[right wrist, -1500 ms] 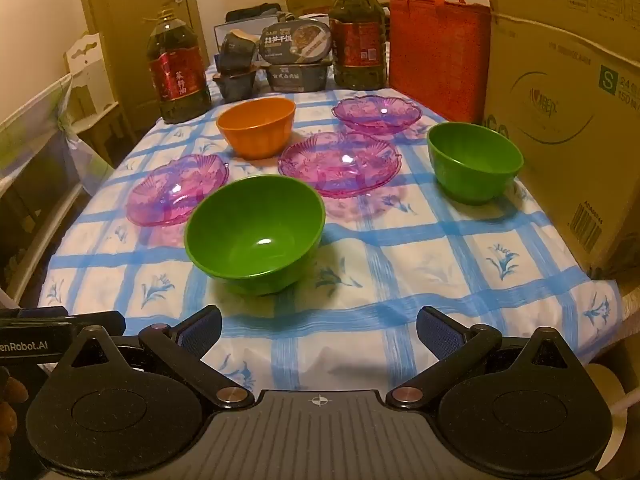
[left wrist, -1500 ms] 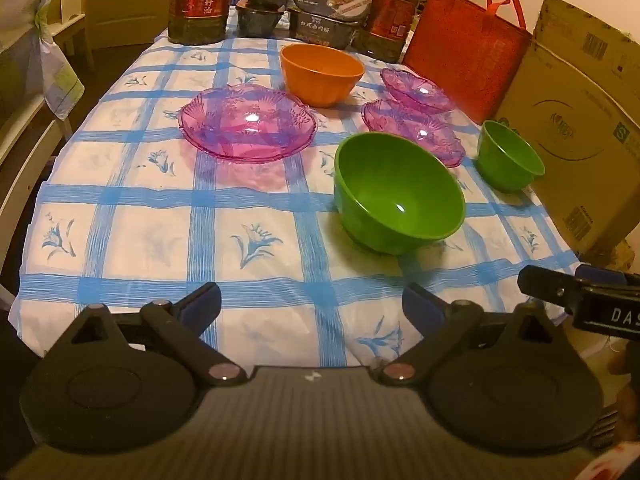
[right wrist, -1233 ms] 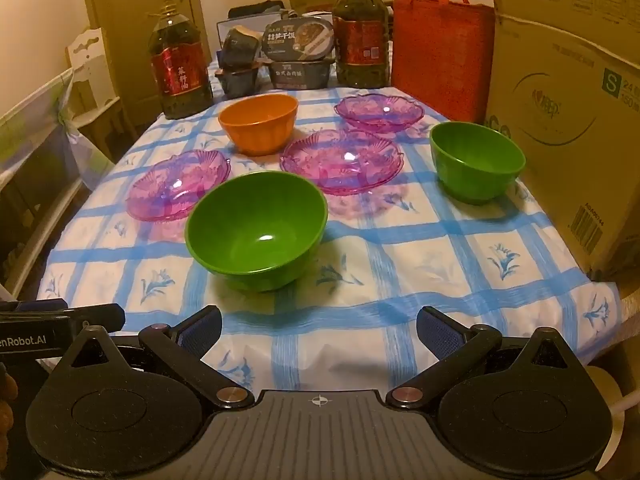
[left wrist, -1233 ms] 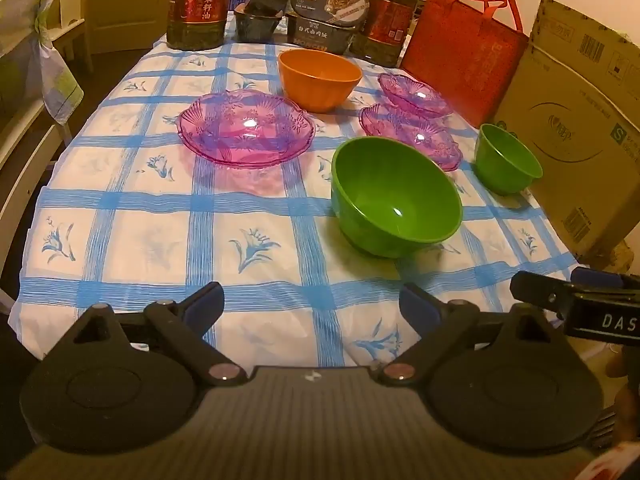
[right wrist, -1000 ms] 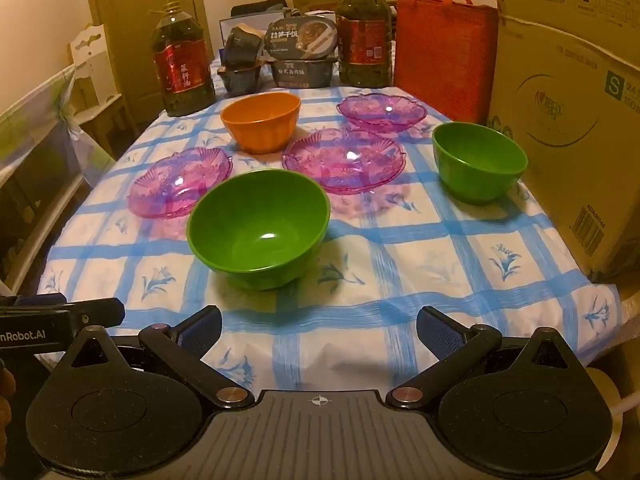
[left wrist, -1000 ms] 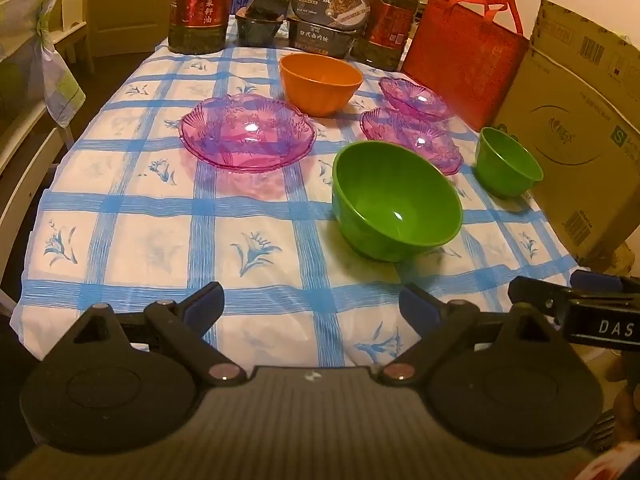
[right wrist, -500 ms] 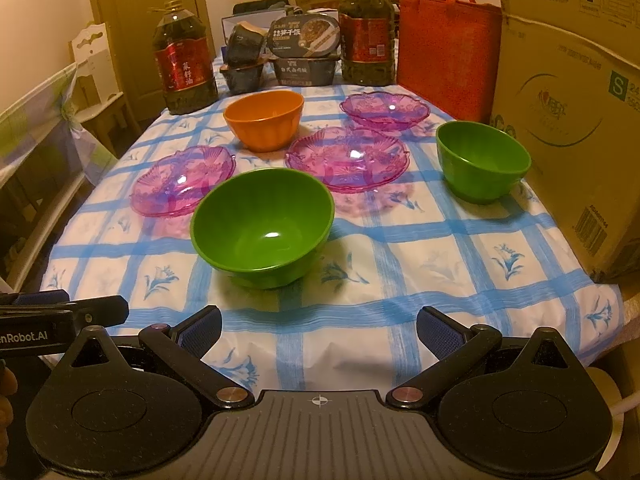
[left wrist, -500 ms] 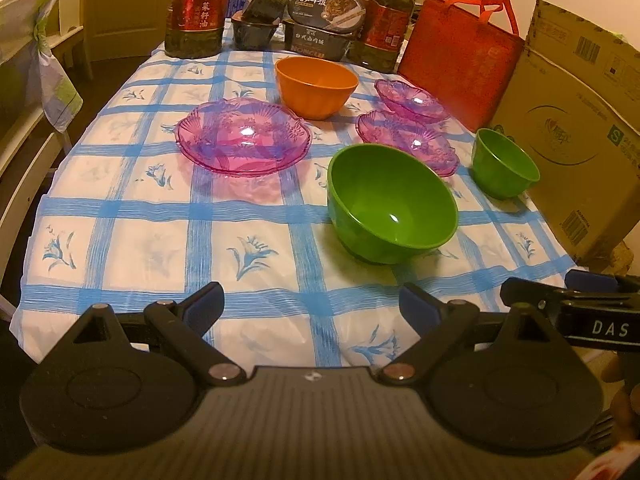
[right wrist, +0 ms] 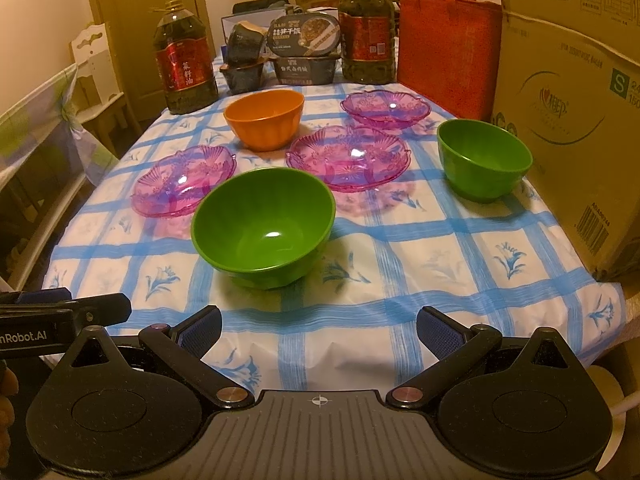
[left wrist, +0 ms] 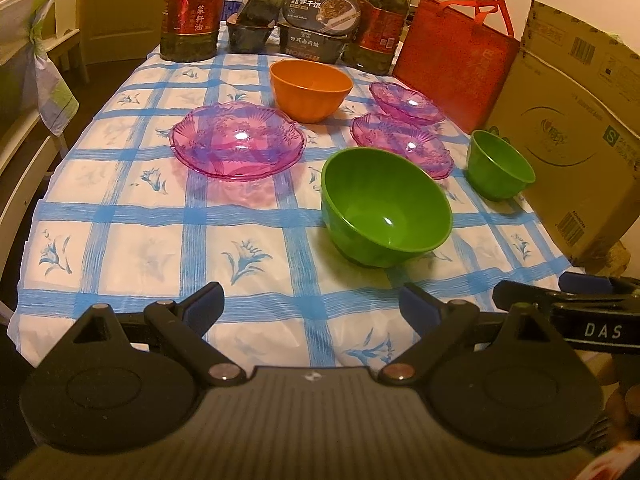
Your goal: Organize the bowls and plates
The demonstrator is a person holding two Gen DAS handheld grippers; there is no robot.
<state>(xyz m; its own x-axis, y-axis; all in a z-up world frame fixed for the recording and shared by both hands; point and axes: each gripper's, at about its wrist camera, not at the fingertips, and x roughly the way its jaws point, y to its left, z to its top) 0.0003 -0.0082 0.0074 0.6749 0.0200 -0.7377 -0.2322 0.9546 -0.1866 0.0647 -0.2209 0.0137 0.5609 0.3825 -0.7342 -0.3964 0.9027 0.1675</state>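
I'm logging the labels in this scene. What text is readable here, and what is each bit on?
"DAS": right hand-held gripper body.
"nRobot.AI": left hand-held gripper body, start cut off.
"S": cardboard box.
"菜籽油": left oil bottle red label.
Chinese print on the food trays, small box print and barcode numbers: too small or blurred to read.

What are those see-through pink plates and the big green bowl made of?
The pink plates look like clear tinted plastic or pressed glass: the blue tablecloth lines show through them, and they carry a moulded fan pattern with scalloped rims. I cannot tell which. The big green bowl looks like smooth, opaque plastic or melamine, with even colour and a soft glossy highlight inside.
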